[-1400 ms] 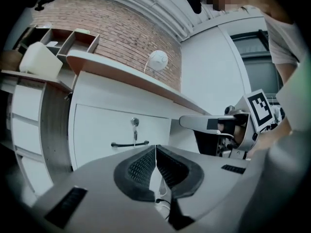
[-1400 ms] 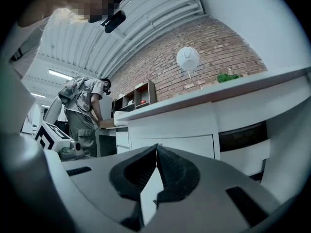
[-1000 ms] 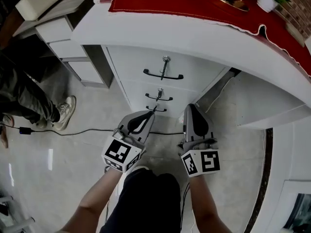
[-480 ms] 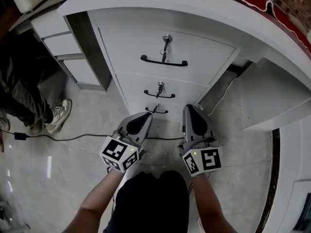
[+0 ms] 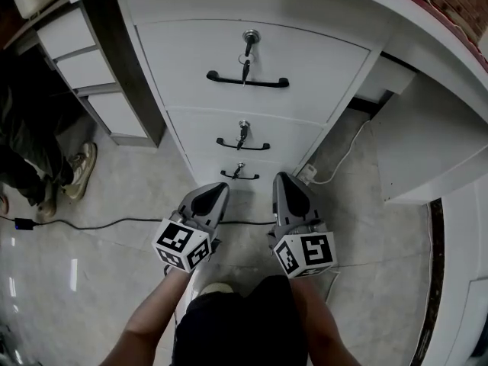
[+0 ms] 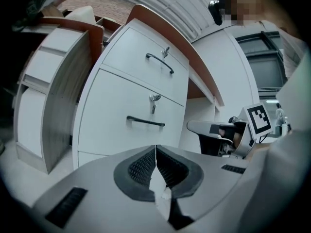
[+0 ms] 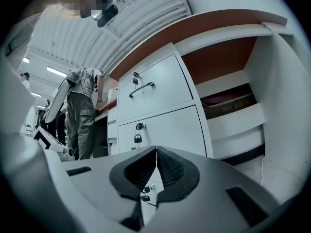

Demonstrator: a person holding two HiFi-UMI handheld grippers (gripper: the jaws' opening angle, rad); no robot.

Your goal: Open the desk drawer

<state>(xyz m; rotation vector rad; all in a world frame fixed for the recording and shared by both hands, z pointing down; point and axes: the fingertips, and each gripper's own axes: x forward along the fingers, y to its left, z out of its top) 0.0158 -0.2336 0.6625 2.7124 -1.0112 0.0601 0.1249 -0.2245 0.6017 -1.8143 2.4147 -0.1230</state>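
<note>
White drawers (image 5: pixel 305 63), all shut, black handles (image 5: pixel 248 80) untouched. Left claw (image 5: pixel 216 191) pressed together, empty, low before the bottom drawer (image 5: pixel 207 168); right claw (image 5: pixel 280 179) just beside it, likewise pressed together, empty.

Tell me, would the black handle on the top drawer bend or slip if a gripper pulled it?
Probably no bending: the handle looks like a rigid bar fixed to the top drawer at both ends. Its smooth finish might let a grip slide sideways. The key hanging just above it would likely swing if bumped.
</note>
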